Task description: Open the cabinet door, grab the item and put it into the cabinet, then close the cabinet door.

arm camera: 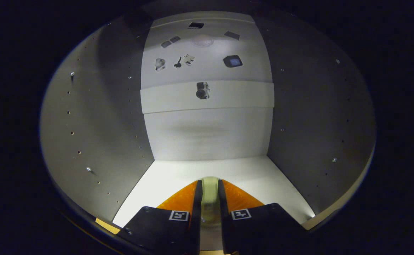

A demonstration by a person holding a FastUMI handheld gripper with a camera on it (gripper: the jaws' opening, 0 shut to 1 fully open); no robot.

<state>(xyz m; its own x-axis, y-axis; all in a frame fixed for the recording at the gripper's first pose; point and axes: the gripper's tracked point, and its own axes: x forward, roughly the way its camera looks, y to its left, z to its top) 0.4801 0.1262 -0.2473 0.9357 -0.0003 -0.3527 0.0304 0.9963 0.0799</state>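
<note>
Tool (210, 193) inside cabinet (97, 134), clamped on pale item (210, 191)

Both fingers (178, 202) press the item's sides; it sits between them just above the white cabinet floor (249, 177), contact with the floor can't tell. Side walls left and right, dotted with rows of small holes (72, 133) and a few screws. Back wall (207, 134) straight ahead beyond the fingers, with a lighter band (242, 95) across it. Small metal fitting (202, 90) on that band. Above it, several small dark and pale shapes (232, 61) on a white surface, too small to identify
</note>
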